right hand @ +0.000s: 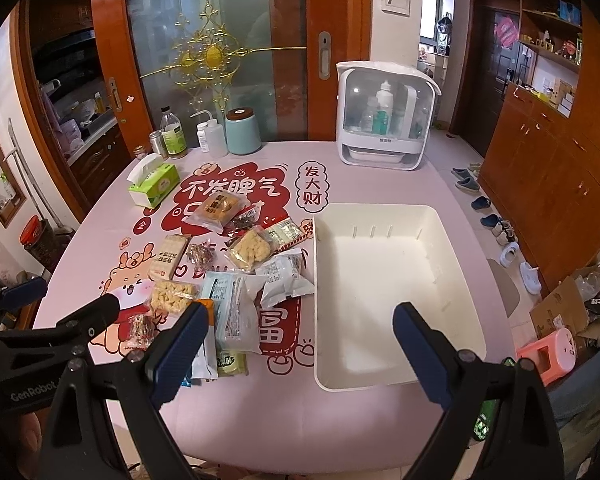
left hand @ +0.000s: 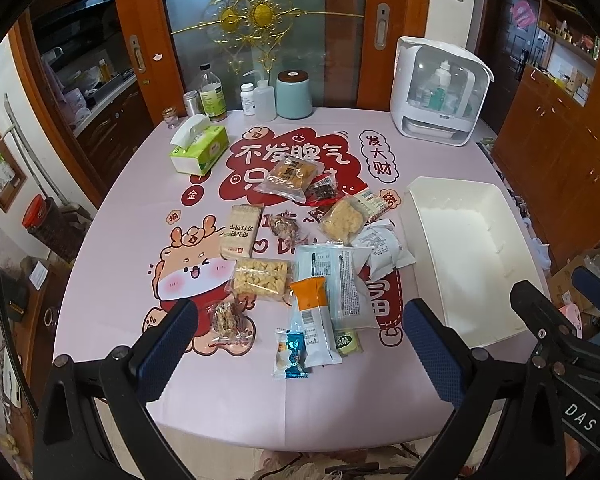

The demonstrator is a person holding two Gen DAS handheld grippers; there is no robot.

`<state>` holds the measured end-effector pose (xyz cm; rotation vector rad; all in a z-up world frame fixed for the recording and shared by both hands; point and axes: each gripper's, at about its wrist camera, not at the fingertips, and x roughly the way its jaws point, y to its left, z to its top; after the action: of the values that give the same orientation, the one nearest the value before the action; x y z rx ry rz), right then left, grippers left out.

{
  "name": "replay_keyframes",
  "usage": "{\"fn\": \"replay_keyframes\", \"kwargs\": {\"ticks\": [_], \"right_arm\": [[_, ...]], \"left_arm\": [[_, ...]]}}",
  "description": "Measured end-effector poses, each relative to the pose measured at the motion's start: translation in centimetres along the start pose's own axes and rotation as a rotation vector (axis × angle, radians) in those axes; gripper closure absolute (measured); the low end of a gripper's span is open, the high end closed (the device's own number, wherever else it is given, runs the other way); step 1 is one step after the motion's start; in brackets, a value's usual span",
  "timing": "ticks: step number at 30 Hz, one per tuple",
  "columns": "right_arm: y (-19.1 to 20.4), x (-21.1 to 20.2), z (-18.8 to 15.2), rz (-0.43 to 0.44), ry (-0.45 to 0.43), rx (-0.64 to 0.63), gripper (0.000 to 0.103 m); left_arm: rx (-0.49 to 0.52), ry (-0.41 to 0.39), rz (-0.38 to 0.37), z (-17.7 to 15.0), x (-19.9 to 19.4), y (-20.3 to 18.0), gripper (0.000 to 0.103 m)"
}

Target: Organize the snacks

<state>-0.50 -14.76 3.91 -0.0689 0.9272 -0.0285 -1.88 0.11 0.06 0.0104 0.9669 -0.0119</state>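
Several wrapped snacks lie scattered mid-table: a cracker pack [left hand: 239,232], a puffed rice bar [left hand: 261,278], an orange-topped bar [left hand: 311,320], a pale blue pouch [left hand: 342,280] and a biscuit pack [left hand: 292,176]. An empty white bin [left hand: 466,264] stands to their right; it also shows in the right wrist view [right hand: 392,292]. My left gripper [left hand: 300,344] is open and empty, above the near snacks. My right gripper [right hand: 300,348] is open and empty, between the snack pile [right hand: 236,280] and the bin's near left corner.
A green tissue box [left hand: 199,148], bottles [left hand: 212,94] and a teal canister [left hand: 294,94] line the table's back edge. A white bottle cabinet [left hand: 440,92] stands at the back right. Shoes [right hand: 496,228], a cardboard box [right hand: 572,312] and a pink stool [right hand: 552,352] are on the floor to the right.
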Motion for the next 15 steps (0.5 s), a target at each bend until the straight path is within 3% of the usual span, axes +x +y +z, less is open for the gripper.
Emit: {"fn": "replay_keyframes", "kwargs": {"ticks": [15], "right_arm": [[1.0,0.7,0.1,0.047,-0.002,-0.049,0.009]], "left_arm": [[-0.068,0.001,0.041,-0.7,0.2,1.2,0.002]]}}
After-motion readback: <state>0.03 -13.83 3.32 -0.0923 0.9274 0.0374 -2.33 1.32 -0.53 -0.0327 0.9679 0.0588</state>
